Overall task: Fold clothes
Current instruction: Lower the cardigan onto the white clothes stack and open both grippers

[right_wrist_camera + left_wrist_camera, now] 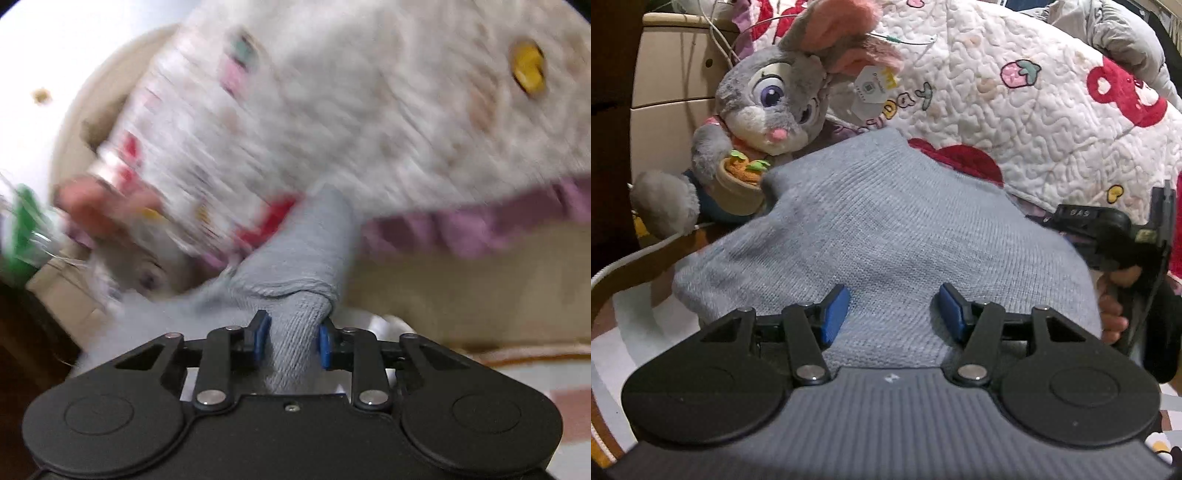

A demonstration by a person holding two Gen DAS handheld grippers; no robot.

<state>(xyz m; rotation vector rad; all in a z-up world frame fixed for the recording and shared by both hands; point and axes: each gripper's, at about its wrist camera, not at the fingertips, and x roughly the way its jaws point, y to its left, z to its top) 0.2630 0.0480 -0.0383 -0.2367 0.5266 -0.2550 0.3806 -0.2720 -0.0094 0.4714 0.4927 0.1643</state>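
A light grey-blue knitted sweater (886,236) lies spread in front of my left gripper (894,314). That gripper is open, its blue pads (833,314) resting on the knit with cloth lying between them but not pinched. In the right wrist view my right gripper (291,343) is shut on a bunched fold of the sweater (299,332), which rises between the blue pads (325,349) and trails off to the left. The right gripper's black body and the hand holding it (1115,258) show at the sweater's right edge in the left wrist view.
A grey plush rabbit (753,110) holding a carrot pot sits behind the sweater at the left. A white quilted blanket (1015,96) with red and pink prints is heaped behind and to the right. A beige drawer unit (665,85) stands at far left. The right wrist view is motion-blurred.
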